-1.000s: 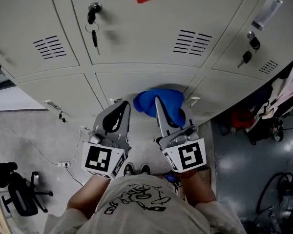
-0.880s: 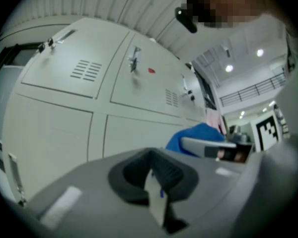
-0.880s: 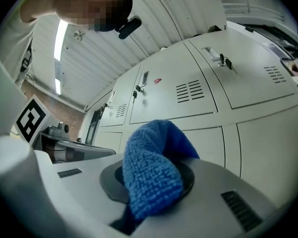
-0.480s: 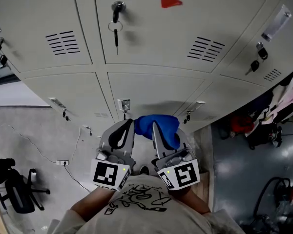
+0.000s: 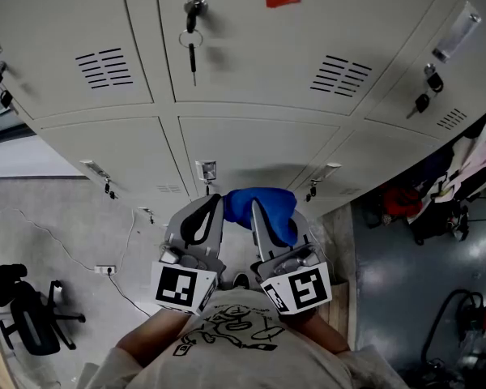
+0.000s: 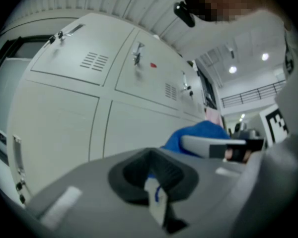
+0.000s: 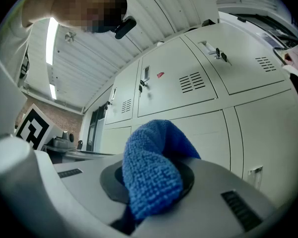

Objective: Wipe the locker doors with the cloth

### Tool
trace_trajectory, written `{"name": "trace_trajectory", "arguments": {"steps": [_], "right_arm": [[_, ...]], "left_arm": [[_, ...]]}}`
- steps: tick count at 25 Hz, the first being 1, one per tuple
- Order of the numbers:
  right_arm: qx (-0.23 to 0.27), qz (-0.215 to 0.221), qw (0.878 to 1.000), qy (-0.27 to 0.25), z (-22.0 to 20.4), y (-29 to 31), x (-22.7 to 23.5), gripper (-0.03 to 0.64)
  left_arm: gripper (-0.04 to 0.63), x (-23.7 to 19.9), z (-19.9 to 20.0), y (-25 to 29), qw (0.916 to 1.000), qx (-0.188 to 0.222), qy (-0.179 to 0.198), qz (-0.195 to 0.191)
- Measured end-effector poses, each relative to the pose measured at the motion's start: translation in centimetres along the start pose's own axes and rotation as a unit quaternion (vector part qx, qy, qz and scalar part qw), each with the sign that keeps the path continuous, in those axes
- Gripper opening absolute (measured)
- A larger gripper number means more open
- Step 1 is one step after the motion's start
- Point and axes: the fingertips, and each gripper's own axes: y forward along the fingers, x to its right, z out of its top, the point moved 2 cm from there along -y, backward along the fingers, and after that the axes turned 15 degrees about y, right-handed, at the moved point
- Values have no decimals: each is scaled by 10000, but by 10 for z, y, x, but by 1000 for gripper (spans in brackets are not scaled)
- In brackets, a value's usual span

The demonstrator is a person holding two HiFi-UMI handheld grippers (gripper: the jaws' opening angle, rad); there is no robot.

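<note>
While the right gripper (image 5: pixel 274 215) clamps the cloth (image 5: pixel 267 199) and the left gripper (image 5: pixel 211 206) is closed empty, we judge ourselves between wipes; next, press cloth onto the near locker doors (image 5: pixel 251 148).

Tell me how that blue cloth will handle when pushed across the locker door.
Probably floppy: the blue cloth droops over the right gripper in soft folds. Likely light and apt to bunch. Its looped pile should drag on the locker door, not slip.

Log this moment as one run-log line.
right gripper: shut on blue cloth | left gripper: shut, empty | locker doors: ahead of cloth, contact unclear
</note>
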Motion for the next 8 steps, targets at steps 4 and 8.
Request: {"name": "trace_trajectory", "arguments": {"steps": [4,8], "right_arm": [[-4,26,10000,-18,0,0,-1,23],[-2,47,10000,-54,0,1,-1,23]], "left_arm": [[3,0,0,-1,10000,14,-91,-27],[3,1,0,0,10000,10,-58,-26]]}}
